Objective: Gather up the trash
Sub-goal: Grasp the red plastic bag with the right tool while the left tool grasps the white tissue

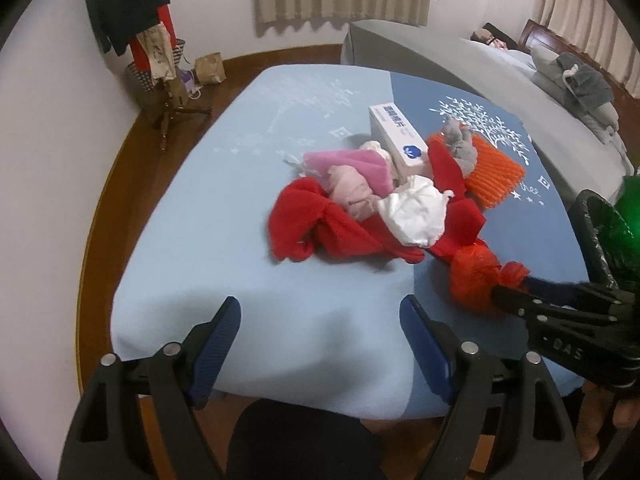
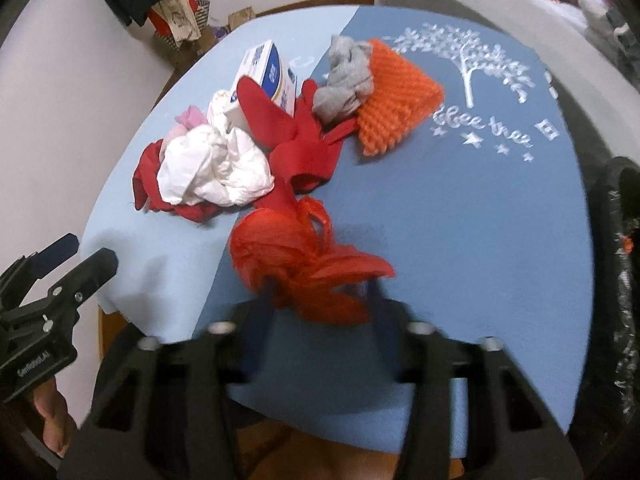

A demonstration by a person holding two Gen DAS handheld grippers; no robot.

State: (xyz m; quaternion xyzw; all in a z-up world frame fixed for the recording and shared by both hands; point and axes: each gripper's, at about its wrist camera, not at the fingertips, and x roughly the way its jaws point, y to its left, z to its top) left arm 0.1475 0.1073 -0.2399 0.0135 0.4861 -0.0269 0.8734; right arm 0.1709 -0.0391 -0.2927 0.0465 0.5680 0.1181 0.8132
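Note:
A crumpled red-orange plastic bag [image 2: 296, 256] lies near the front of the blue-covered table [image 2: 460, 208]. My right gripper [image 2: 320, 292] is shut on its near end. In the left wrist view the right gripper [image 1: 498, 292] pinches the bag [image 1: 472, 276] from the right. My left gripper [image 1: 320, 320] hangs open over the table's light-blue front edge with nothing between its fingers. Behind the bag is a pile: a crumpled white paper wad [image 1: 412, 210], red cloth [image 1: 316, 224], pink cloth [image 1: 352, 168], a white box [image 1: 400, 136], a grey sock [image 1: 460, 140] and an orange foam net [image 1: 492, 168].
A black bin bag [image 1: 600, 232] stands open at the table's right edge. A grey-covered bed [image 1: 500, 64] lies behind the table. A coat stand with clothes [image 1: 160, 60] and a paper bag [image 1: 210, 68] stand on the wooden floor at the back left.

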